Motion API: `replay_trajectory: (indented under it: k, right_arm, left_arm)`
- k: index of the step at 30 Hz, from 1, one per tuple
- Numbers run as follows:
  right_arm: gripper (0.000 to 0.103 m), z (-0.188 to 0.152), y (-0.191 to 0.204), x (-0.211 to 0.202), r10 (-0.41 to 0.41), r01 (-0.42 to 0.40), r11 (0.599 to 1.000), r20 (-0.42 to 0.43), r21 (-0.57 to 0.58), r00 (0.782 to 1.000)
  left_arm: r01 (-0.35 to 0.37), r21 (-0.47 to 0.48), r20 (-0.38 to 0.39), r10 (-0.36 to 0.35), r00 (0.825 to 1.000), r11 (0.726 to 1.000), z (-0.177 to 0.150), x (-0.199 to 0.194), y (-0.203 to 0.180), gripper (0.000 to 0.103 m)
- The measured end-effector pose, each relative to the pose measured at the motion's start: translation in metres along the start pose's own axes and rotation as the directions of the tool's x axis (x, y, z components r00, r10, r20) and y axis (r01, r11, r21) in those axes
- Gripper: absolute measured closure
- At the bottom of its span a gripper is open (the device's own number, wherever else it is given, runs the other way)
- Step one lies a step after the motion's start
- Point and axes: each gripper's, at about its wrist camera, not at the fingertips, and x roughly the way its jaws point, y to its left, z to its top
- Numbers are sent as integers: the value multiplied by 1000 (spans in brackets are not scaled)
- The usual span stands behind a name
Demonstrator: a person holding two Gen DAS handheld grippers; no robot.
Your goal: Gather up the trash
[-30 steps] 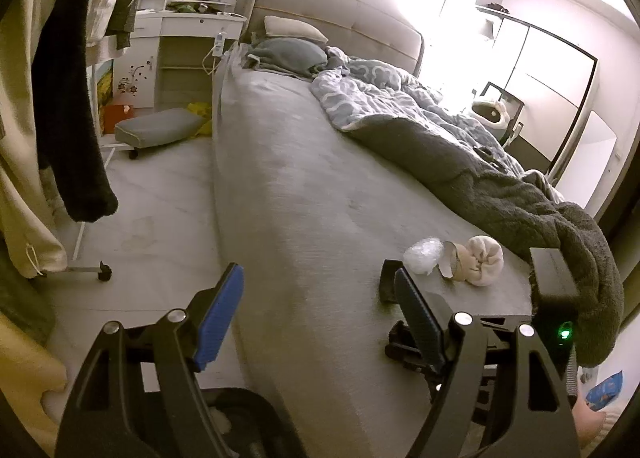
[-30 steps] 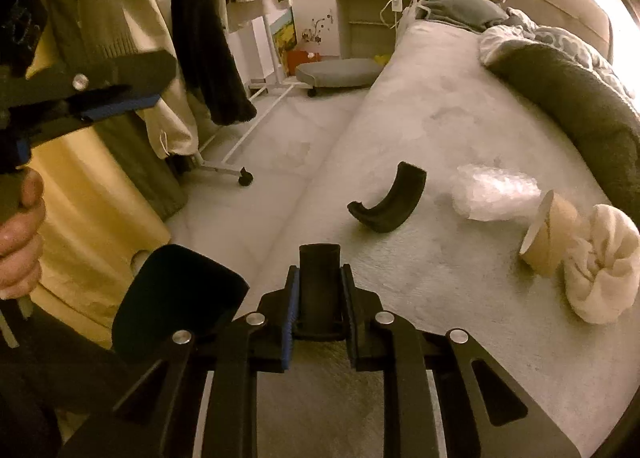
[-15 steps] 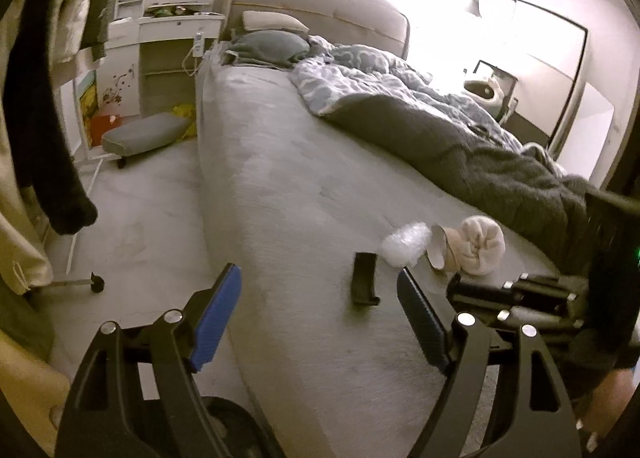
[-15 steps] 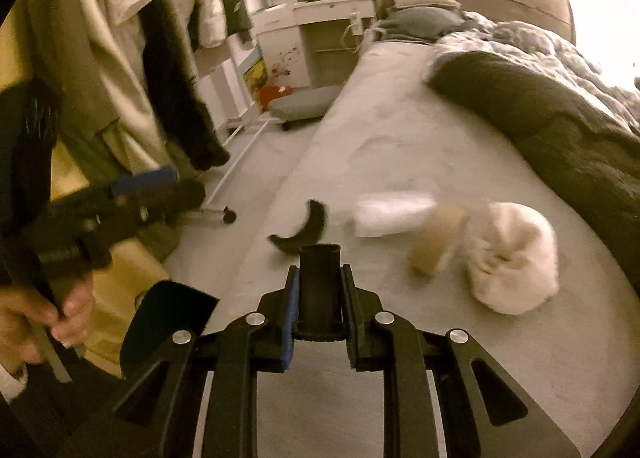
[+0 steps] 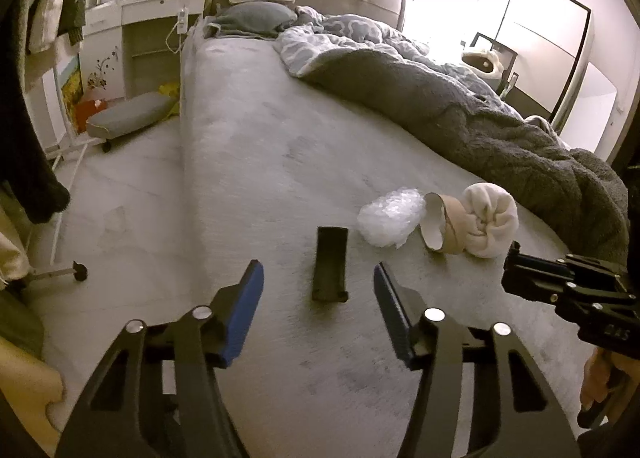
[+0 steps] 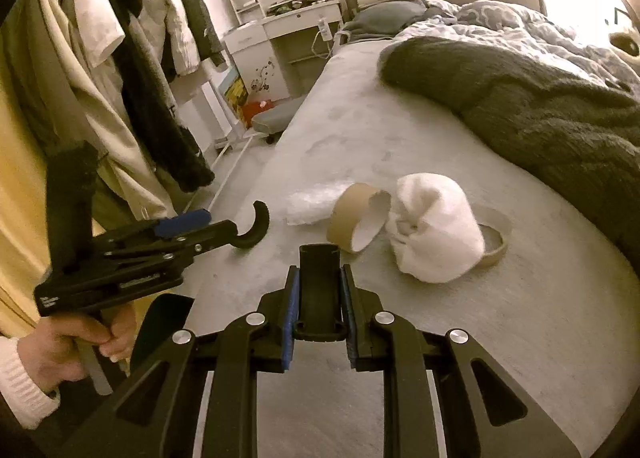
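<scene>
On the grey bed (image 5: 260, 162) lie a curved black plastic piece (image 5: 330, 264), a clear crumpled plastic wad (image 5: 388, 218), a brown paper cup on its side (image 5: 440, 226) and a white cloth ball (image 5: 488, 224). My left gripper (image 5: 318, 314) is open, its jaws either side of the black piece, just short of it. My right gripper (image 6: 319, 310) is shut on a black channel-shaped piece (image 6: 319, 282), above the bed near the cup (image 6: 358, 222) and cloth ball (image 6: 434, 228). A brown band (image 6: 498, 244) lies behind the ball.
A dark grey blanket (image 5: 500, 126) covers the bed's right side. A clothes rack with hanging garments (image 6: 132, 70) stands left of the bed. A grey stool (image 5: 128, 118) and a white dresser (image 5: 152, 30) stand by the headboard.
My left gripper has moved in over the bed edge and now straddles the black curved piece. My right gripper has swung right toward the cup and cloth ball.
</scene>
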Motion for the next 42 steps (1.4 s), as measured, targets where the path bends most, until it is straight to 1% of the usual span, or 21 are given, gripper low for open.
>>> replay_trajectory:
  k: [6, 9, 11, 14, 15, 20, 21, 24, 26, 27, 34, 42]
  right_arm:
    - [83, -2, -9, -11, 15, -15, 1000, 16, 17, 1000]
    - [83, -5, -14, -14, 24, -24, 999, 18, 26, 1000]
    - [83, -7, -19, -17, 25, -26, 999, 19, 34, 999]
    - [83, -10, -26, -21, 23, -24, 999, 23, 45, 999]
    - [83, -11, -28, -23, 24, -25, 999, 23, 48, 999]
    - [83, -17, -38, -29, 22, -23, 998, 24, 55, 999]
    - [83, -17, -38, -29, 22, -24, 998, 23, 56, 999]
    - [83, -17, -40, -30, 25, -26, 998, 23, 58, 999]
    - [83, -17, -40, -30, 24, -26, 998, 24, 57, 999]
    - [83, -17, -40, -30, 25, -26, 998, 24, 57, 999]
    - [83, -15, -36, -30, 31, -32, 998, 22, 52, 999]
    - [83, 2, -9, -21, 52, -52, 998, 17, 21, 999]
  left_arm:
    - [1, -16, -24, -1, 1000, 1000, -4, 15, -7, 49]
    - [-9, -21, -25, 9, 1000, 1000, -5, 22, -11, 53]
    - [-12, -17, -17, 11, 1000, 1000, -4, 24, -14, 53]
    - [-36, -1, -19, 36, 999, 999, 0, 29, -18, 55]
    - [-50, 2, -23, 50, 999, 999, 1, 30, -18, 59]
    - [-59, -37, -10, 59, 998, 998, 8, 33, -12, 61]
    - [-62, -42, -11, 62, 998, 997, 8, 34, -10, 64]
    - [-61, -54, -27, 60, 998, 997, 10, 38, -5, 77]
    - [-53, -64, -30, 51, 998, 997, 10, 39, -3, 79]
    - [-44, -68, -32, 42, 999, 997, 10, 39, -2, 82]
    - [-25, -51, -33, 23, 999, 998, 9, 30, -5, 82]
    - [-23, -21, -27, 23, 999, 1000, 11, 9, 0, 82]
